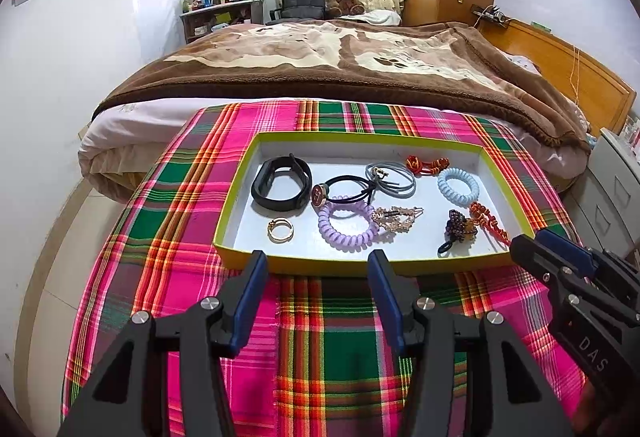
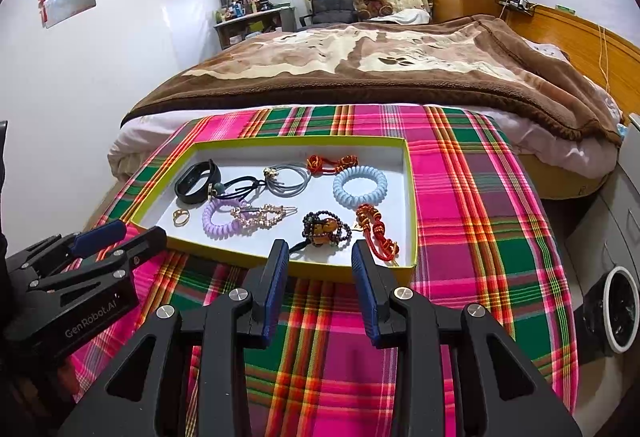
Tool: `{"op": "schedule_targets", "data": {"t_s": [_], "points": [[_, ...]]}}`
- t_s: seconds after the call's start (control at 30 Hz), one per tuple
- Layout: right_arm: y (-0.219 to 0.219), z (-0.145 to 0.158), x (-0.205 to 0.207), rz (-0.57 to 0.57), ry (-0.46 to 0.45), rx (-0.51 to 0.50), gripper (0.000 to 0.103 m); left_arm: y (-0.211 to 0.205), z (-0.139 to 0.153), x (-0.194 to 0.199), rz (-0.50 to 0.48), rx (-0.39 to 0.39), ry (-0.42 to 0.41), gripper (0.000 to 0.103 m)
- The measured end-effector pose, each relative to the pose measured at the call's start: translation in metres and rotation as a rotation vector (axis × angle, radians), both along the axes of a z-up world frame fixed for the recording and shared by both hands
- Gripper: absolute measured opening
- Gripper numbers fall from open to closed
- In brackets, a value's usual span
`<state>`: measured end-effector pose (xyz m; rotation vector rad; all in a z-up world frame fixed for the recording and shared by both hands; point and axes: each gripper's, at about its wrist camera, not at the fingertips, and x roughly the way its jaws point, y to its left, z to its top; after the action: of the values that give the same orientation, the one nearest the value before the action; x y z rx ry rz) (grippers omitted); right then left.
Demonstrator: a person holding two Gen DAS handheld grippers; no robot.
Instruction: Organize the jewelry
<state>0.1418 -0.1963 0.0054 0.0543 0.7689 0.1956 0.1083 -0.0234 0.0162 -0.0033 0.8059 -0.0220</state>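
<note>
A: Where does the jewelry lie from the jaws?

B: In the tray (image 1: pixel 240 221) on the table, just ahead of both. The left gripper (image 1: pixel 318 265) and right gripper (image 2: pixel 320 257) stand apart, empty. The red bracelet (image 2: pixel 376 233) runs lengthwise away, nearest the right.

A: The count?

B: Two coil ties, one gold ring (image 1: pixel 280 230), one black band (image 1: pixel 282 183).

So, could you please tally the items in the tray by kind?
Coil hair ties: 2 (purple, blue)
Elastic hair ties: 2 (black, grey)
Red knotted cords: 2 ()
Black band: 1
Gold ring: 1
Hair clip: 1
Dark beaded piece: 1
Total: 10
</note>
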Motion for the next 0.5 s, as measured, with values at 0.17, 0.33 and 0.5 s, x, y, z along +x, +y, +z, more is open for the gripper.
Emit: {"op": "schedule_targets", "data": {"t_s": [0.17,0.33,0.5], "points": [[0.0010,0.0000,0.0002,0.002,0.002,-0.001,0.033,0.0019,-0.0009,0.0007,0.001,-0.006,0.004,0.054],[0.0006,-0.0003,0.0006,-0.004,0.001,0.003,0.034,0.0027,-0.0012,0.0005,0.003,-0.009,0.006,0.054],[-0.0007,-0.0001,0.0000,-0.005,0.000,0.003,0.034,0.0031,-0.0001,-0.0002,0.004,-0.005,-0.002,0.054]]}}
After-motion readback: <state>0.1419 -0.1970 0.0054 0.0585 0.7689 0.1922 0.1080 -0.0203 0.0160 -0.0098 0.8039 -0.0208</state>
